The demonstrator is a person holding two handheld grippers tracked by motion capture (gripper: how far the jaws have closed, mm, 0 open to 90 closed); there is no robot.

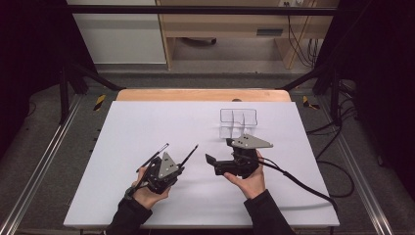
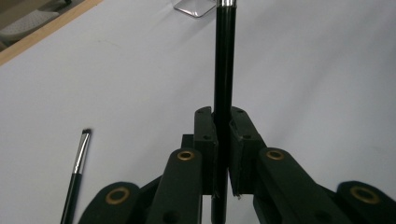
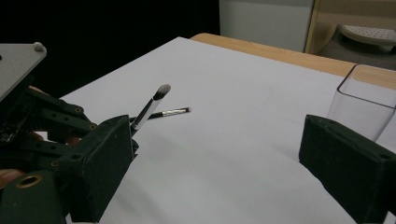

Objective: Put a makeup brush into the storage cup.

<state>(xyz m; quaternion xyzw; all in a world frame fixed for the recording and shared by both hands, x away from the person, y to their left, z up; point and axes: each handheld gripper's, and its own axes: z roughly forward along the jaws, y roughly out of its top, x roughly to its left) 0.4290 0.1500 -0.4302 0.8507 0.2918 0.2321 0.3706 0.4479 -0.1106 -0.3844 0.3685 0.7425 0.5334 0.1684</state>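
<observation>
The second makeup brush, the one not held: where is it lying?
In the high view the loose brush lies on the white table, just left of the left tongs, which grip the other brush.

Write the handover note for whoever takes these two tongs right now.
Left tongs: shut on a black makeup brush, held above the white table.
Right tongs: open, nothing between the jaws, near the left tongs.
Second brush: lying flat on the table beside the left tongs.
Clear organizer: at the far side, looks empty.
Done: one brush picked up.
Left, probably: put both brushes into the organizer.
</observation>
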